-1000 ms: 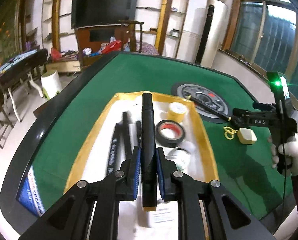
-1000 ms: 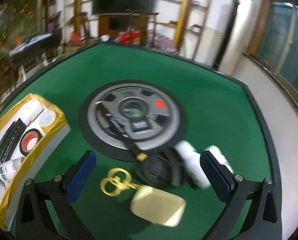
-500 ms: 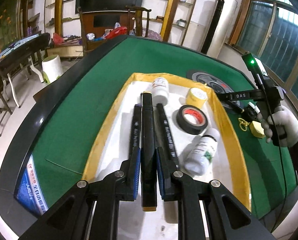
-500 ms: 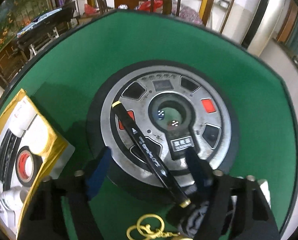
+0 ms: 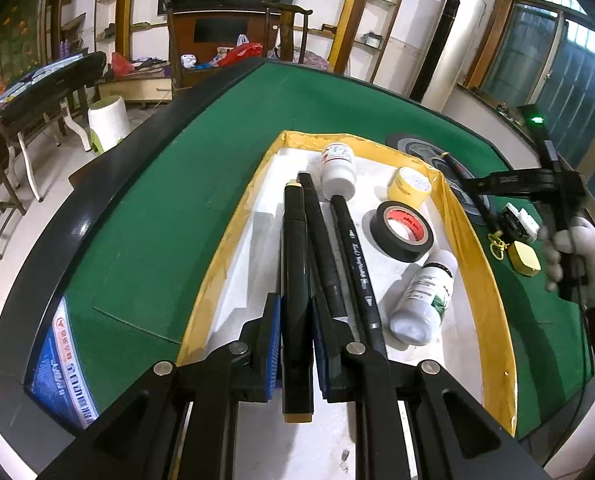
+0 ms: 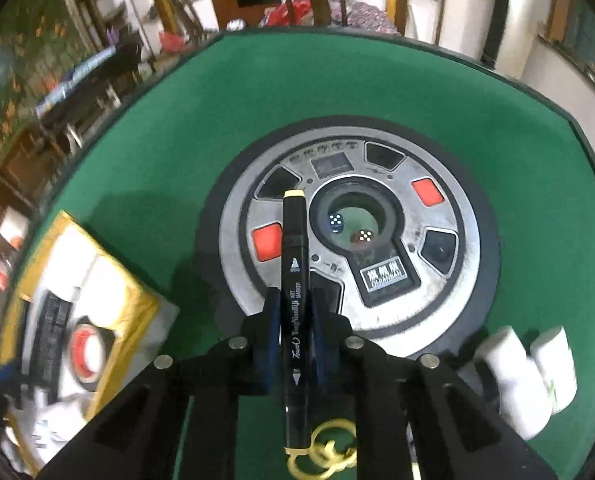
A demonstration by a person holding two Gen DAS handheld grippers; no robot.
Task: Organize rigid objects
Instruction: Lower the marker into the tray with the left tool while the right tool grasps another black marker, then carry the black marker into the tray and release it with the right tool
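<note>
- While my left tool is pinching a black marker with yellow end caps, I am holding it over the yellow-rimmed white tray, beside two black markers lying there.
- My right tool is clamping a second black art marker above the round grey dice console on the green felt table.

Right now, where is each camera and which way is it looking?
Left wrist: sits on the left hand-held gripper, looking down along its fingers at a marker it grips over the yellow-rimmed tray; the gloved right hand shows.
Right wrist: sits on the right hand-held gripper, looking down at the round dice panel behind its own gripped marker.
Shared: the green table, tray and black tape roll.
</note>
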